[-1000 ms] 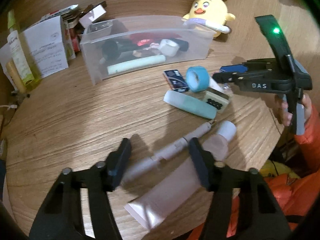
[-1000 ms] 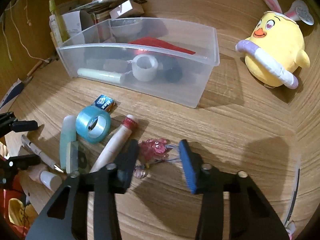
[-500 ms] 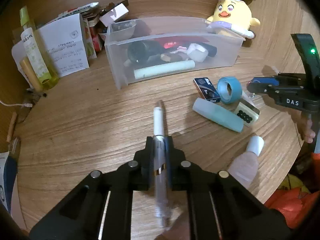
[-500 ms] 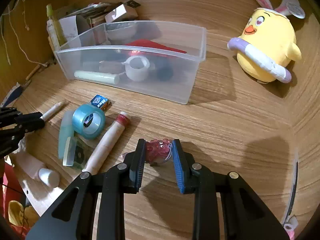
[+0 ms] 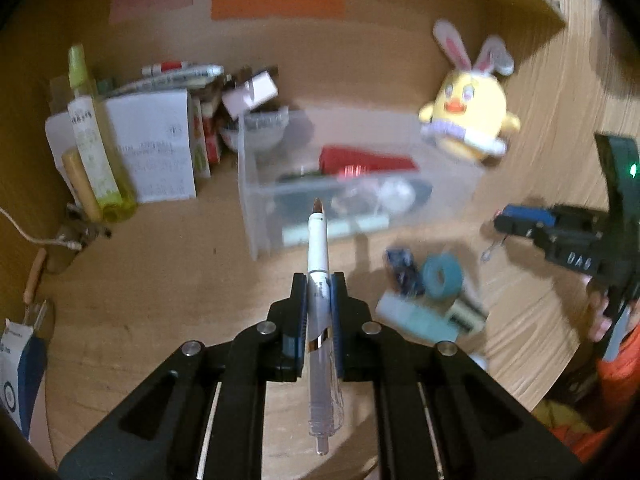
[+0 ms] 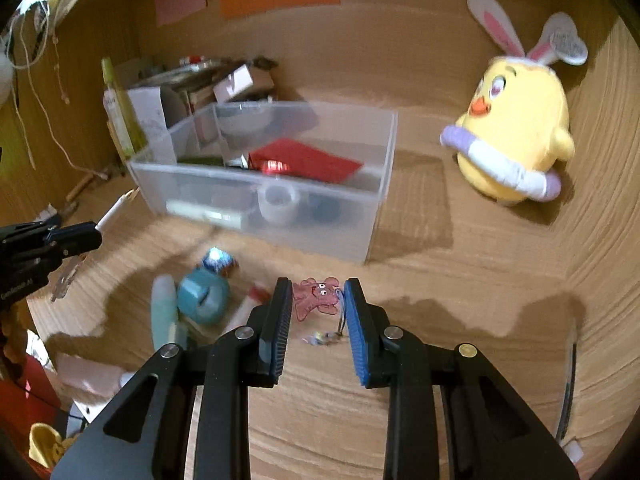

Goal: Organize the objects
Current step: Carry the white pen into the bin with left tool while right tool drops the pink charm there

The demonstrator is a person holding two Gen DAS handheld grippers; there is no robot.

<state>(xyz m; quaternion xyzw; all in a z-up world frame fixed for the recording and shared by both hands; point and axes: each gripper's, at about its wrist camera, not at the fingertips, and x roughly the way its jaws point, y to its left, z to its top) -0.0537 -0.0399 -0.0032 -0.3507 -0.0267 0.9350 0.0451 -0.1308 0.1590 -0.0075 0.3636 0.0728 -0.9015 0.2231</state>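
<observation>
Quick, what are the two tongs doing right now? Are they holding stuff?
Left tongs: shut on the white pen, lifted off the desk.
Right tongs: shut on the pink charm.

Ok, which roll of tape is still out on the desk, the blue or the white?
The blue roll of tape. It lies on the desk among loose items; the white roll sits inside the clear bin.

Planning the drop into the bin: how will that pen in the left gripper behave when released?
The pen looks stiff and light, so the left gripper likely holds it easily. Its round, smooth barrel may roll once released; inside the clear bin the walls should stop it.
</observation>
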